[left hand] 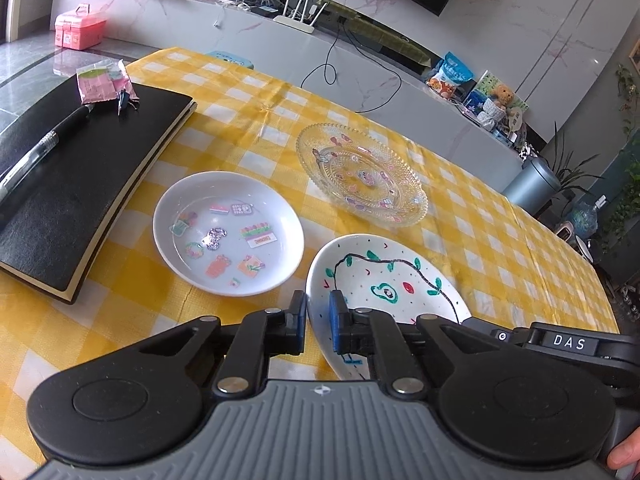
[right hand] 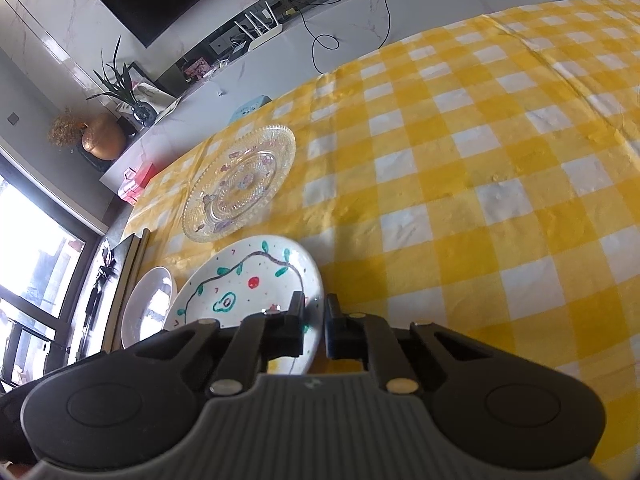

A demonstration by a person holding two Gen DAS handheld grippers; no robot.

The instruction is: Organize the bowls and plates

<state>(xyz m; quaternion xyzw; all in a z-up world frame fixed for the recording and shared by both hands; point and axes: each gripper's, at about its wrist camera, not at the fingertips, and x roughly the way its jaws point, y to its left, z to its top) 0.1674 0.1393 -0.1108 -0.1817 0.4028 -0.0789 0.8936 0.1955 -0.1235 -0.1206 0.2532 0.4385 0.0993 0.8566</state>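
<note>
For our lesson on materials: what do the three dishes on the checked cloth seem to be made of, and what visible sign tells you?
Clear plate: likely pressed glass; the yellow checks show through it and its rim is beaded.
Sticker bowl: probably glazed ceramic, perhaps melamine; opaque white with glossy reflections.
Painted plate: seemingly glazed ceramic; opaque white, smooth sheen, hand-drawn vine and avocado.

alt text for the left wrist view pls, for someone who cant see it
The left gripper is clamped on the near rim of a white hand-painted plate on a yellow checked tablecloth. Beyond lie a white sticker-decorated bowl, a clear patterned glass plate, and a black notebook with a pen.
</note>
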